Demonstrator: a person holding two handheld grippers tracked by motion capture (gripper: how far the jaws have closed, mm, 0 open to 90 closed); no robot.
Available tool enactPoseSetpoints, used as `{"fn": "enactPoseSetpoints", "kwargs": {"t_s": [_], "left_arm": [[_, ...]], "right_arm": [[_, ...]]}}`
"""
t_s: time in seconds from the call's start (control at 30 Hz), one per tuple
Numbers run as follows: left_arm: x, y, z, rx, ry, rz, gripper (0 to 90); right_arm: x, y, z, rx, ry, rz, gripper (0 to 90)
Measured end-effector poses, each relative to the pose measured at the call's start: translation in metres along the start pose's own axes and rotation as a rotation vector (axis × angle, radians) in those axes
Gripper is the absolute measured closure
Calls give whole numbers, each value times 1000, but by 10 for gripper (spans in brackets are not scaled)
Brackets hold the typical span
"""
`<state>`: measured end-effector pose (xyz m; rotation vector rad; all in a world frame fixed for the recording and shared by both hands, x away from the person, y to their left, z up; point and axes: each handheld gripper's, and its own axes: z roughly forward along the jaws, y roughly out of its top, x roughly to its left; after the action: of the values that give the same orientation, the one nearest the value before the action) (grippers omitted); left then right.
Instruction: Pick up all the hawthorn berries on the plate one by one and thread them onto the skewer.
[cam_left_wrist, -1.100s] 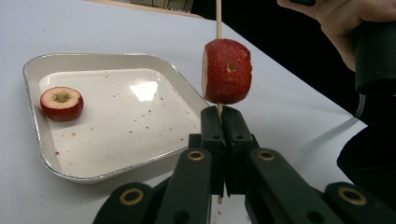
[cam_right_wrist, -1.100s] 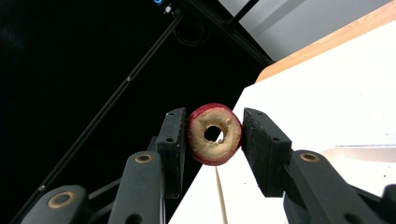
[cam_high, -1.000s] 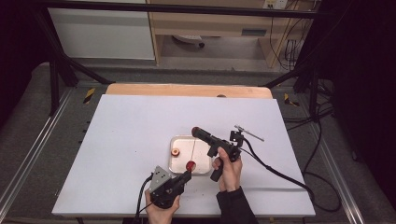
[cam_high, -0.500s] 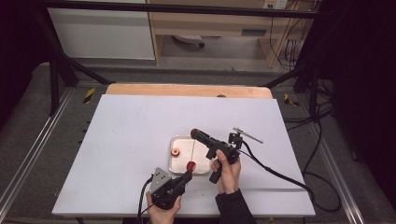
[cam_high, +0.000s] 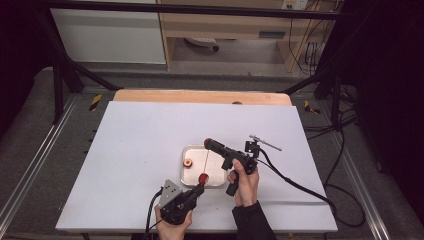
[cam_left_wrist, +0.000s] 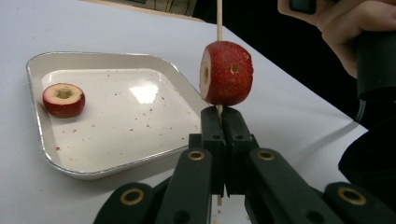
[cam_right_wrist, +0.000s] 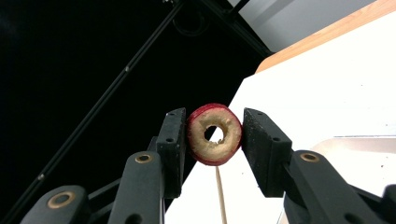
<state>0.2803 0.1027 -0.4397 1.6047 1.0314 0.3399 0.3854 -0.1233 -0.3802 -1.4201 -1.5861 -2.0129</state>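
skewer (cam_left_wrist: 219, 18) upright, long axis vertical — left tongs (cam_left_wrist: 223, 122) clamped on it | right tongs (cam_right_wrist: 212, 140) clamped on fruit ring (cam_right_wrist: 215, 134)

We see one fruit ring (cam_left_wrist: 226, 72) on the skewer (cam_left_wrist: 219, 18) above our left gripper (cam_left_wrist: 219, 122), another ring (cam_left_wrist: 64, 99) in the tray (cam_left_wrist: 112, 163) left of it.

Around our left gripper (cam_high: 200, 181) the white table (cam_high: 135, 145) lies open to its left and ahead on that side. Just ahead of it stands the metal tray (cam_left_wrist: 42, 126), its low rim the one ridge in the way, with one fruit ring (cam_left_wrist: 64, 99) near its far left corner. The skewer (cam_left_wrist: 219, 18) rises from its jaws. Beside it, our right gripper (cam_high: 207, 143) and hand (cam_high: 243, 180) block the right.
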Motion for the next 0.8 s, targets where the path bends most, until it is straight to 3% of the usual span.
{"fn": "enactPoseSetpoints", "kwargs": {"t_s": [0.27,0.4,0.7,0.8], "left_arm": [[4,0,-3,2,4,0,889],[3,-1,-2,9,-13,2,889],[-3,-5,-8,-1,-20,-6,889],[-1,-10,-9,3,-19,-14,890]], "right_arm": [[2,6,-4,51,-5,-13,614],[2,6,-4,57,1,-14,616],[-1,1,0,36,3,-17,618],[1,2,-1,1,7,-16,618]]}}
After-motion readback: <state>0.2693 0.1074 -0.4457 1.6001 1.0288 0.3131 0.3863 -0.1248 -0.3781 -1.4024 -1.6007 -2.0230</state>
